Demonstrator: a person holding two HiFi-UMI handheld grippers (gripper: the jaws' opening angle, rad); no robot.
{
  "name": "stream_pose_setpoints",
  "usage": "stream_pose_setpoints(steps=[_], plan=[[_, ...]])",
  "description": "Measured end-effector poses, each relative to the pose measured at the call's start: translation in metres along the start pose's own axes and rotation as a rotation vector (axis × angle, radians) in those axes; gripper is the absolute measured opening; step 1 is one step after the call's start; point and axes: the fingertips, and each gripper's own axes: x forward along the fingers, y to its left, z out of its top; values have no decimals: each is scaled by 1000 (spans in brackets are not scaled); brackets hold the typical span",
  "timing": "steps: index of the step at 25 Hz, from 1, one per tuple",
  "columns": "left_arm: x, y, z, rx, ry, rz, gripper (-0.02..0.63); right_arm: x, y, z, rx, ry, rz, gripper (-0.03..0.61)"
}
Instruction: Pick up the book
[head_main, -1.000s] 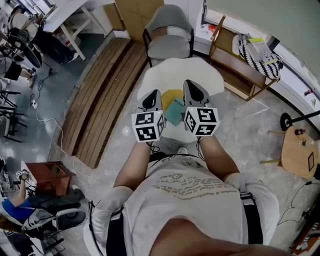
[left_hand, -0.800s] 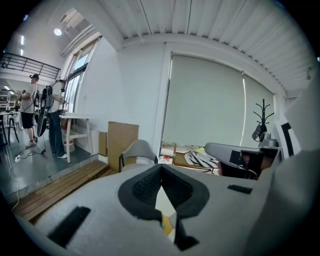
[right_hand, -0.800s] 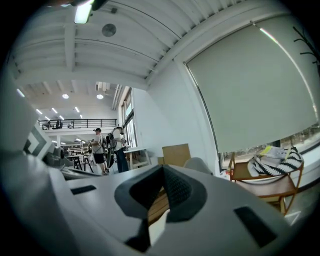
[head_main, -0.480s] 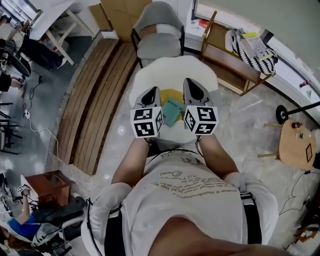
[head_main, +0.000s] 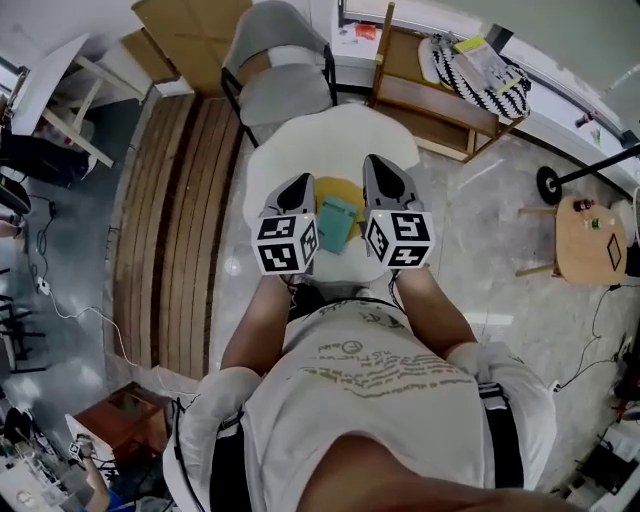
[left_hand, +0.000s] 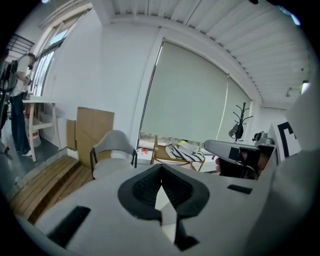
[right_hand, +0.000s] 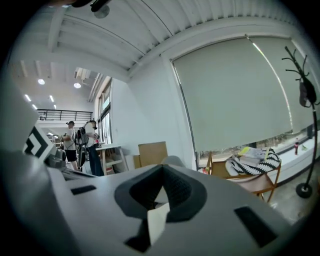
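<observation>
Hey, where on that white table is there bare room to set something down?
The far half of the white table is bare, from the yellow item out to the edge by the grey chair. The near middle is crowded: the teal book lies there between the left gripper and right gripper.
</observation>
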Motion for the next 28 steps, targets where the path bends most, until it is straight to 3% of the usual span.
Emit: stream_pose_setpoints(steps=[10,15,18,28], plan=[[39,46,-68,-111,150,-69,21,30,2,-64,-34,155,-97,28],[53,77,-107,-63,264,-61,21,42,12,-96,-52,220,-98,28],[58,89,-131,-76,305,-87,21,46,15,-121,-56,269,-107,28],[82,112,-270,-96,527,-168,21,47,17,-231,-53,424,-109,28]])
